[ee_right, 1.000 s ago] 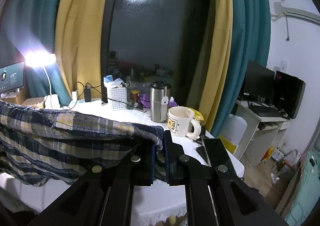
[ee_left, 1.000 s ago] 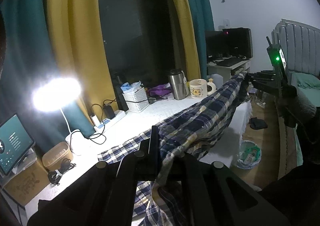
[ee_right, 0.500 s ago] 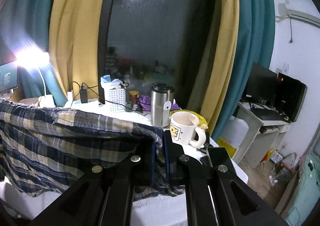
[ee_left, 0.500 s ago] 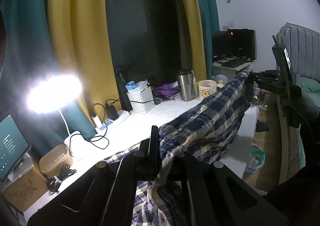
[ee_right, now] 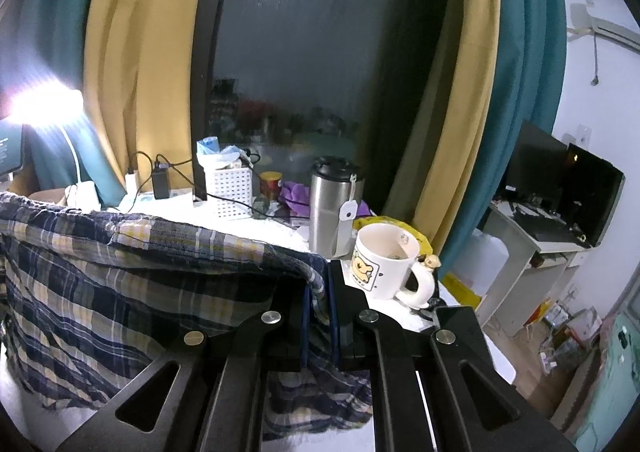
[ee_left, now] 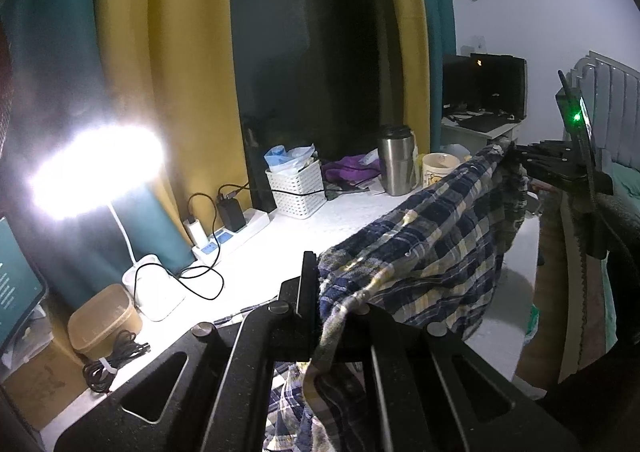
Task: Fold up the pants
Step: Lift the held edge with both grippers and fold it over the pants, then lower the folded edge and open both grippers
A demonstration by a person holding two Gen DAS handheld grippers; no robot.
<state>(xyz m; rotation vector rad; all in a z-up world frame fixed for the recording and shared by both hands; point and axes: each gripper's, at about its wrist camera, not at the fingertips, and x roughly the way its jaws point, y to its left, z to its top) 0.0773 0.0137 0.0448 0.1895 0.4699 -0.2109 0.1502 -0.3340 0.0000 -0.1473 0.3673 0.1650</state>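
We are holding the plaid pants point(ee_left: 432, 248) stretched in the air between our two tools, above the white desk point(ee_left: 320, 224). The left tool point(ee_left: 320, 292) is clamped tight on one end of the fabric, and the right tool point(ee_right: 320, 304) is clamped tight on the other end, with cloth bunched between its blue pads.

Compared with a second ago, both tools are sitting closer to the window side of the desk. In the left wrist view the strip of pants that was lying flat on the desk beside the power strip point(ee_left: 228, 236) is now gone from there, and the cloth is hanging clear. In the right wrist view the white mug point(ee_right: 384, 264) and the steel tumbler point(ee_right: 334, 204) are looming larger and nearer, the mug just beyond the right tool's tip. The grip on both ends is staying unchanged.
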